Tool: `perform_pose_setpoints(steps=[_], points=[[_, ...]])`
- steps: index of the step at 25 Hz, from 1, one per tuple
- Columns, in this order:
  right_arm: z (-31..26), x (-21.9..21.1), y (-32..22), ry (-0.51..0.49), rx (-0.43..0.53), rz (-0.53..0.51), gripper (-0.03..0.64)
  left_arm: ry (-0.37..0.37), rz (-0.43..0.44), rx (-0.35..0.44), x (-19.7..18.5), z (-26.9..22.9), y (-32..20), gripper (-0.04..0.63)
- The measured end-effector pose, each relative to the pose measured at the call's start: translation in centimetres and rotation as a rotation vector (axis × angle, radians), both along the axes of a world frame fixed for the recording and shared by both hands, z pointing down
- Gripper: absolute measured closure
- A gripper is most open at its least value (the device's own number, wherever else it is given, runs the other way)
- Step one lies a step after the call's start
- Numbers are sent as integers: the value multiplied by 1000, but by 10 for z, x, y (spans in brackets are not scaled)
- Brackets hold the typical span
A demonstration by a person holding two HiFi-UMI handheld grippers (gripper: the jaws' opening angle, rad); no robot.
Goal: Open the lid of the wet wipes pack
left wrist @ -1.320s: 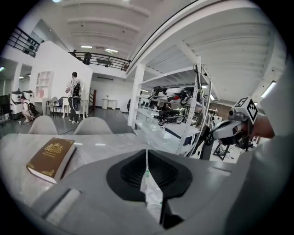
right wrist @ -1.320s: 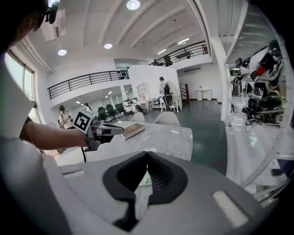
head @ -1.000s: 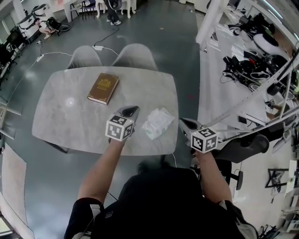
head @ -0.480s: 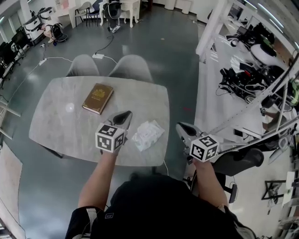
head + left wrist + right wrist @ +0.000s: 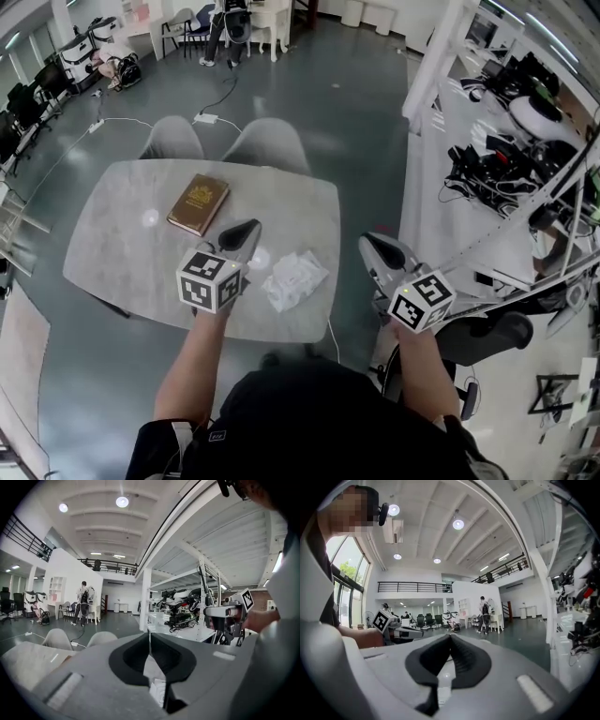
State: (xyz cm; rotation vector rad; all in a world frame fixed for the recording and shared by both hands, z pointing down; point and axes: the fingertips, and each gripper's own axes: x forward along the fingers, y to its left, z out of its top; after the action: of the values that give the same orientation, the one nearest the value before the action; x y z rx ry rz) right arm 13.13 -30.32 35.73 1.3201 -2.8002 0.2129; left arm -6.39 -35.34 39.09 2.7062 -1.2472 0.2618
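The left gripper (image 5: 242, 231) and the right gripper (image 5: 373, 246) have both come up, so they are now higher over the table (image 5: 122, 244) and nearer to the person. The right one has also turned a little.

A large open lab or workshop hall — high white ceiling (image 5: 440, 508) with round lights (image 5: 458, 524), a railed mezzanine (image 5: 412, 587) and a polished grey floor (image 5: 309, 84). White benches (image 5: 445, 112) along one side carry heaps of black cables (image 5: 483, 164) and equipment. Black office chairs (image 5: 23, 98) stand at the edge — a pale stone-look table (image 5: 122, 244) sits mid-floor.
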Motion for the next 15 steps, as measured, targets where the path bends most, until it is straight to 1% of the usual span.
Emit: perform_pose_setpoints(steps=[4,6,9,12,15], points=[[-38,4,-1,-18,89,7,616,-29,-3,57,-3,-29,-1,575],[-48,7,0,-31,115,17,615,-53,2,86,-2,-40,0,575],[-52,12,4,-47,136,35,615,-59,21,113,5,-49,7,575],[-42,11,7,-62,125,34,616,-35,20,118,11,-44,13,575],[-26,8,11,-65,94,31,617,8,-11,89,10,-34,15,575]])
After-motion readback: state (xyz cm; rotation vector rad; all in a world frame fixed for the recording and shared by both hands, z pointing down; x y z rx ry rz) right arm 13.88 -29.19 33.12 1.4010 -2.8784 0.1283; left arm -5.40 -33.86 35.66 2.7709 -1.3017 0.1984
